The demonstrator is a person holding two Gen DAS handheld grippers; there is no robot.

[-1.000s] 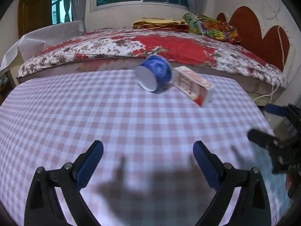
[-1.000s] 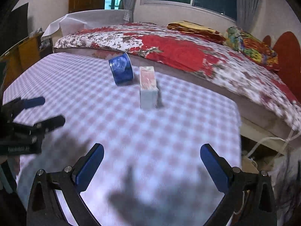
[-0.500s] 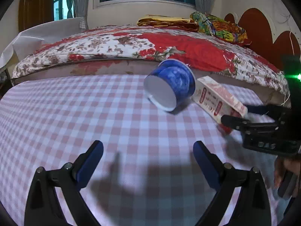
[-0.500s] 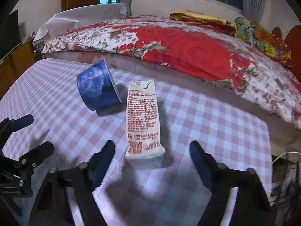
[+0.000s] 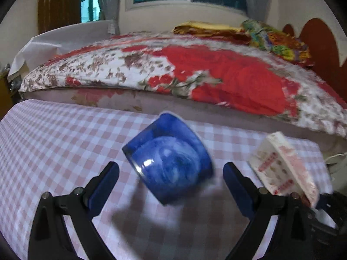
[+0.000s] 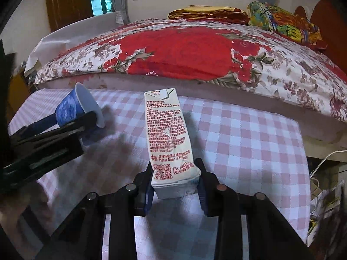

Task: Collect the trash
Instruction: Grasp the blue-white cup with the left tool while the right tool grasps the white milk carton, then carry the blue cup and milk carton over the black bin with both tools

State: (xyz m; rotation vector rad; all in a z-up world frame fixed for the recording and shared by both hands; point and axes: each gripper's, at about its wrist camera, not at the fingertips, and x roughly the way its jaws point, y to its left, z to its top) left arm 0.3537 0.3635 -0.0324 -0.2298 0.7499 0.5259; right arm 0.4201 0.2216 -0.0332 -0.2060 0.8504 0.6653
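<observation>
A blue paper cup lies on its side on the pink checked tablecloth, mouth toward me. My left gripper is open with a finger on either side of the cup, not touching it. The cup also shows in the right wrist view, with the left gripper's fingers around it. A white milk carton with red print lies flat on the cloth. My right gripper is shut on the carton's near end. The carton shows at the right of the left wrist view.
A bed with a red floral cover runs along the table's far edge, with folded cloth and a pillow on it. The table's right edge drops to a floor with cables.
Both grippers moved forward. The left one came up around the blue cup. The right one closed its fingers on the near end of the carton.
</observation>
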